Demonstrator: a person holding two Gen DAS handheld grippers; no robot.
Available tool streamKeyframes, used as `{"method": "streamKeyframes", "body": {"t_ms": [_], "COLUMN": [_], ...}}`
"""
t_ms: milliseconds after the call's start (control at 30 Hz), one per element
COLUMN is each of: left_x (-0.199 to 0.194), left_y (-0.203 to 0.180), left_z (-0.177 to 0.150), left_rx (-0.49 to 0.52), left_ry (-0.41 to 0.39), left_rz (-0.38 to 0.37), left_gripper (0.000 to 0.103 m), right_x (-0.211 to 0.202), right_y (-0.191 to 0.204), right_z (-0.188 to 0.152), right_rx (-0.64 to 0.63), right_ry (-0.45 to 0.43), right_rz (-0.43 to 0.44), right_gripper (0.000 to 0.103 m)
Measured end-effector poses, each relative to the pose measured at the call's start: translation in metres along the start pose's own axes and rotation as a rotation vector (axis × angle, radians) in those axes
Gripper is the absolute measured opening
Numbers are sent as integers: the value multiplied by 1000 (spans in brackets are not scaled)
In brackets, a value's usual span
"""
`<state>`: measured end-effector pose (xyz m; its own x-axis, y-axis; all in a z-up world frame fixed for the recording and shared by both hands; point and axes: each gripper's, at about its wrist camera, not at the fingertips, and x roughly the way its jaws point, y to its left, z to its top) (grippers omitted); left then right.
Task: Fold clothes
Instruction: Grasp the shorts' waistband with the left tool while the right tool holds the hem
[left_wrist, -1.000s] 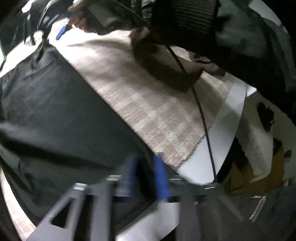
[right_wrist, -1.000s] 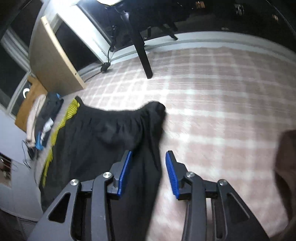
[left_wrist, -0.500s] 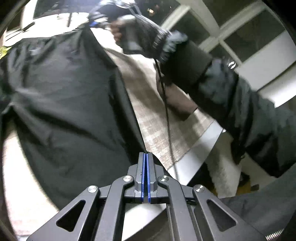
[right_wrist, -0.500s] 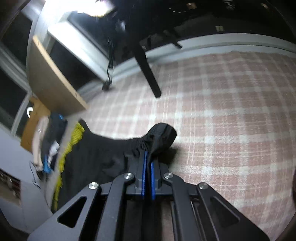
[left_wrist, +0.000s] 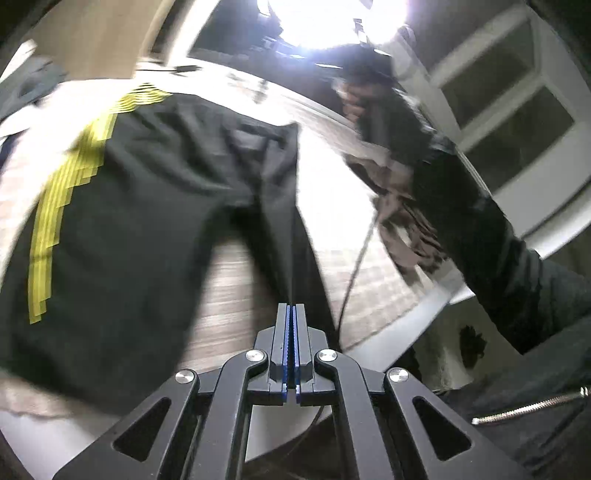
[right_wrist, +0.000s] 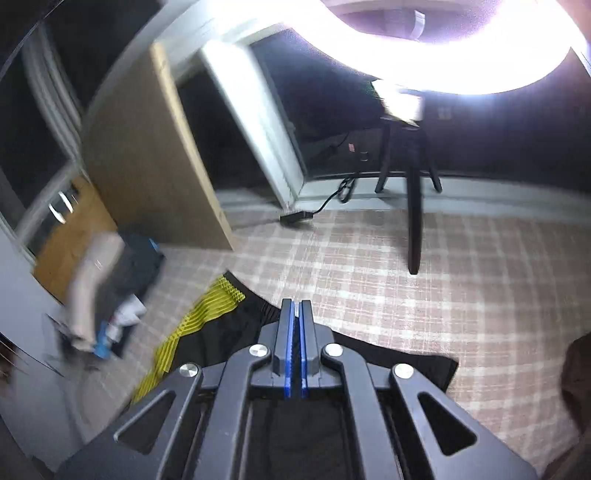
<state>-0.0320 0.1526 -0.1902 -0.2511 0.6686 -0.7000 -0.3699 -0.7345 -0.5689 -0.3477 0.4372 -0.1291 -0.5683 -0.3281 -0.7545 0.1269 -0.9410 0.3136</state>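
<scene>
Black shorts (left_wrist: 140, 206) with a yellow side stripe (left_wrist: 55, 206) hang lifted above the pink plaid rug (left_wrist: 229, 306) in the left wrist view. My left gripper (left_wrist: 290, 314) is shut on one edge of the black shorts, which stretch away taut. My right gripper (right_wrist: 294, 314) is shut on the black shorts (right_wrist: 236, 332) too; the cloth drapes below it, with the yellow stripe (right_wrist: 192, 325) at the left. The person's dark-sleeved right arm (left_wrist: 480, 229) reaches up at the right.
A light-stand leg (right_wrist: 413, 221) stands on the plaid rug (right_wrist: 461, 295). A wooden board (right_wrist: 147, 155) leans at the back left. A pile of clothes (right_wrist: 110, 295) lies at the left. A brown garment (left_wrist: 406, 236) hangs near the arm. A cable (right_wrist: 325, 203) runs by the wall.
Both grippers closed on the shorts a second ago and have since raised them off the rug. Both views have tilted upward toward the lamp and wall.
</scene>
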Motion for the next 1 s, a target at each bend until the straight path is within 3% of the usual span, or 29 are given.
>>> {"method": "streamKeyframes", "body": {"t_ms": [33, 100, 167, 367, 500, 633, 667, 733, 933, 1000], "left_x": [-2, -4, 0, 20, 27, 34, 36, 39, 49, 46], "left_y": [6, 8, 1, -25, -40, -48, -49, -52, -70, -71], "left_z": [-1, -1, 0, 3, 1, -5, -7, -9, -9, -4], "left_rx": [-2, 35, 92, 150, 157, 149, 145, 136, 164, 175], "left_ry": [3, 12, 27, 67, 75, 84, 87, 92, 106, 96], "left_rz": [-2, -19, -21, -20, 2, 35, 33, 29, -57, -80], "left_gripper": [1, 1, 1, 1, 1, 1, 1, 1, 1, 1], "right_x": [0, 2, 5, 14, 31, 50, 55, 65, 22, 6], "right_y": [10, 15, -14, -99, -105, -105, -105, -105, -115, -115], "right_z": [0, -3, -16, -55, -60, -63, -64, -65, -36, -22], "right_rx": [-11, -3, 72, 300, 304, 292, 289, 283, 293, 287], "right_ry": [9, 29, 55, 130, 167, 202, 210, 228, 108, 73], "right_rz": [-19, -53, -82, -167, -136, -95, -85, -64, 1, -14], "right_gripper": [5, 18, 49, 50, 50, 47, 28, 4, 3, 3]}}
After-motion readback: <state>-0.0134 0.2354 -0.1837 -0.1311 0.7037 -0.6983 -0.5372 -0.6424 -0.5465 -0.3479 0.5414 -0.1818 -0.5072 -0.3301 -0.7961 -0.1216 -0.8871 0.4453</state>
